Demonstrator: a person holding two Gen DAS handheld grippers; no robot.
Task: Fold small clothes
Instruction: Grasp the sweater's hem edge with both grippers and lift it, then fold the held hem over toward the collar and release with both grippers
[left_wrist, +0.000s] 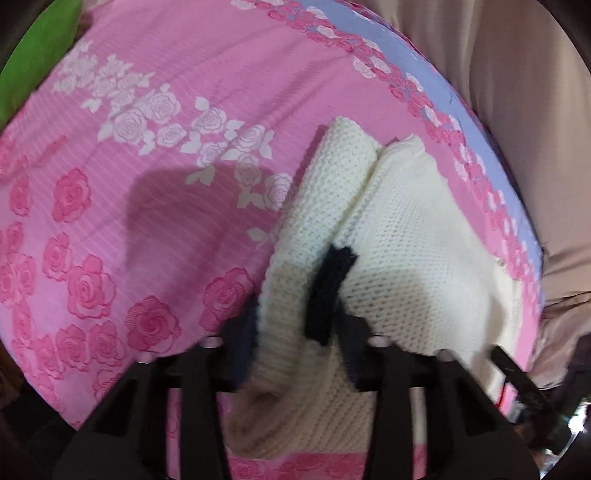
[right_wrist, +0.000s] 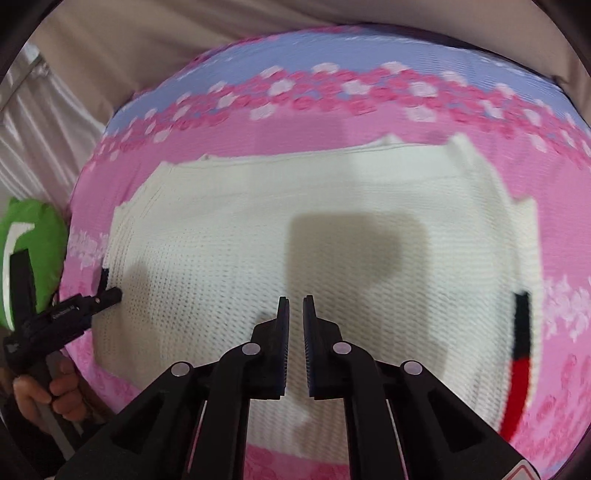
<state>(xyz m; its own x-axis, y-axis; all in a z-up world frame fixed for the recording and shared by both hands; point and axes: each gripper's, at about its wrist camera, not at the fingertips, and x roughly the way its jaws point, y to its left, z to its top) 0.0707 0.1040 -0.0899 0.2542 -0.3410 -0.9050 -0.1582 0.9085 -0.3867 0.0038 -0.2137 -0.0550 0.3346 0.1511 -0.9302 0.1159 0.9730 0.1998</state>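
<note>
The cream knitted garment (right_wrist: 295, 240) lies spread flat on a bed covered with a pink sheet with roses (left_wrist: 129, 184). In the right wrist view it fills the middle of the picture, with a black and red trim (right_wrist: 521, 354) on its edge at 3 o'clock and a small black trim at 9 o'clock.

In the left wrist view a fold of the cream knit rises between the two fingers of the left gripper (left_wrist: 295, 350), and a black band (left_wrist: 328, 291) of the garment runs just above the gripper. The fingers stand at a narrow gap with the knit filling it, and the pads seem to press on the fold. In the right wrist view the same left gripper (right_wrist: 110, 295) touches the garment edge at 9 o'clock, and a hand (right_wrist: 48, 395) holds its handle at 8 o'clock.

The right gripper (right_wrist: 295, 306) hovers over the middle of the garment, toward 6 o'clock in its own view. Its fingers are almost together, with only a thin slit between them, and nothing is in that slit. Its shadow falls on the knit just above.

A green cushion (right_wrist: 40, 251) lies beside the bed at 9 o'clock. A beige fabric (right_wrist: 184, 44) is beyond the bed at 12 o'clock.
</note>
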